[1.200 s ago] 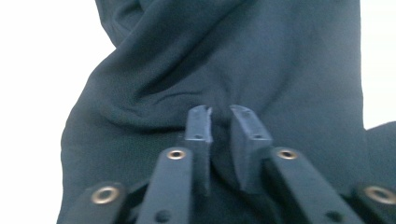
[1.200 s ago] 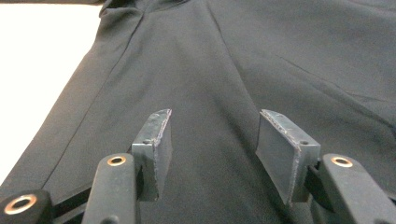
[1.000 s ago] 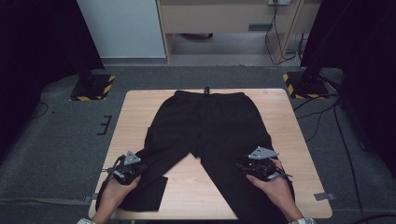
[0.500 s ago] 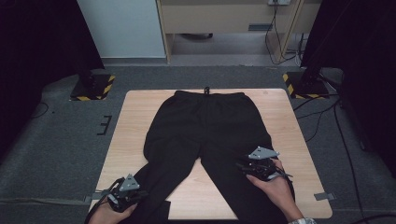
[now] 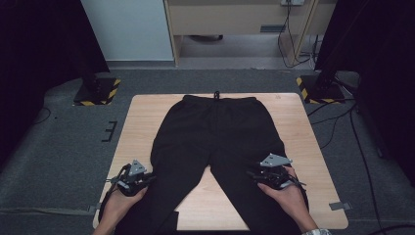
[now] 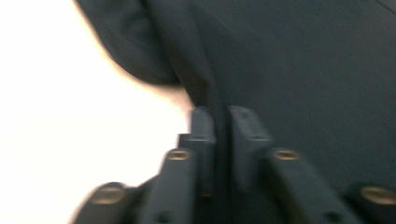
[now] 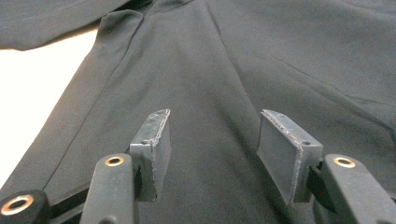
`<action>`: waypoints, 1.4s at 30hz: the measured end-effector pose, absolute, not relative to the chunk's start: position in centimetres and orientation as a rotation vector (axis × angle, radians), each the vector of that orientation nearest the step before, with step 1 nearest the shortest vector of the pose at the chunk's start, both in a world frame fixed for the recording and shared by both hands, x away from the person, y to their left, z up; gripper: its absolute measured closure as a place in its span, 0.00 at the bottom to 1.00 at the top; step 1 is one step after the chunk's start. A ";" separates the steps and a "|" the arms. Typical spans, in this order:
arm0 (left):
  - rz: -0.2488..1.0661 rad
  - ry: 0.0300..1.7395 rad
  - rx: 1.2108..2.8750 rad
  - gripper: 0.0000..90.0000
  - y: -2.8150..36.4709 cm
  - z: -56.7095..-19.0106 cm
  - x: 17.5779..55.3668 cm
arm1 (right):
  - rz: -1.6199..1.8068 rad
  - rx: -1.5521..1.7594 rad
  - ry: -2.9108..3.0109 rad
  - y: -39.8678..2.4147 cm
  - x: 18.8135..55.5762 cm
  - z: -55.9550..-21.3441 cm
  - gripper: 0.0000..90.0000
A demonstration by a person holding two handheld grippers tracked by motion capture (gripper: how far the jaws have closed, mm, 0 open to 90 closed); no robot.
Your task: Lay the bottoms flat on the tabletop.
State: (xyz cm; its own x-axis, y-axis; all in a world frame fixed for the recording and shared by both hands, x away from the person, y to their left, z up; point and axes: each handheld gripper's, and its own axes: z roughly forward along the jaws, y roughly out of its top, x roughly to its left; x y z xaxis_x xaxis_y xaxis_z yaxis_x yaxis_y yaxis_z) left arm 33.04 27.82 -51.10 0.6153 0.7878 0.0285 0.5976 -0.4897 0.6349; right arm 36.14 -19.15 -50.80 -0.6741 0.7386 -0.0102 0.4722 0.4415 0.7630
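Keep the left gripper (image 5: pixel 145 178), whose jaws have just been closing and now pinch the outer edge of the black trousers (image 5: pixel 215 142) spread flat on the wooden table (image 5: pixel 139 125), taut while lowering the half-open, empty right gripper (image 5: pixel 253 173) squarely onto its leg.

The trousers (image 5: pixel 215 142) are plain black, reading charcoal grey up close. The table (image 5: pixel 142 122) is pale wood. Both grippers, left (image 5: pixel 147 177) and right (image 5: pixel 250 173), are black with brass-coloured screws and a grey plate on top. Yellow-and-black stripes mark two stand feet (image 5: pixel 95 91) on the grey carpet (image 5: pixel 58 156).
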 end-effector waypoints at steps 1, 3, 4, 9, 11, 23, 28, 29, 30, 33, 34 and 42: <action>0.425 1.085 2.254 0.96 27.8 -51.1 33.0 | 1.085 1.033 2.356 -19.1 36.1 -50.8 0.49; 0.401 1.066 2.288 0.97 27.8 -50.9 32.0 | 1.086 1.035 2.353 -19.1 36.1 -50.7 0.49; 0.370 1.051 2.298 0.98 27.8 -50.8 31.0 | 1.085 1.033 2.352 -19.0 36.1 -50.8 0.49; 0.308 1.004 2.305 0.88 27.5 -50.3 28.4 | 1.073 1.030 2.364 -18.7 36.1 -50.9 0.49; 0.318 0.990 2.322 0.88 27.3 -50.2 28.1 | 1.068 1.025 2.371 -18.6 36.2 -51.0 0.49; 0.309 0.962 2.336 0.93 28.5 -49.8 26.3 | 1.049 0.967 2.429 -15.4 36.8 -51.2 0.49; 0.428 1.013 2.214 0.56 29.2 -48.8 29.1 | 1.103 0.945 2.456 -12.9 37.5 -51.0 0.49; 0.428 1.013 2.214 0.56 29.2 -48.8 29.1 | 1.110 0.936 2.465 -12.4 37.6 -51.0 0.50; 0.452 1.050 2.170 0.57 29.5 -48.4 30.9 | 1.121 0.926 2.474 -11.6 37.7 -50.9 0.51; 0.481 1.112 2.127 0.59 29.8 -48.4 33.8 | 1.131 0.891 2.484 -9.9 38.0 -50.8 0.58; 0.493 1.129 2.126 0.58 29.7 -48.5 34.7 | 1.133 0.884 2.484 -9.4 38.2 -50.8 0.62; 0.497 1.239 2.063 0.50 29.0 -50.3 40.4 | 1.117 0.892 2.475 -7.4 40.4 -50.6 0.73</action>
State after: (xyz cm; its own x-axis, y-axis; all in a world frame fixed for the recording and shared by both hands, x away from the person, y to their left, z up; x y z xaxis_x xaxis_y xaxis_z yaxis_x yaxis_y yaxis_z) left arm 40.36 28.98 -50.32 0.4757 0.8794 -0.0173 0.6234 -0.3232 0.7119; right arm 40.39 -7.37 -50.63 -0.7691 0.6392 -0.0036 0.4202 0.5099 0.7506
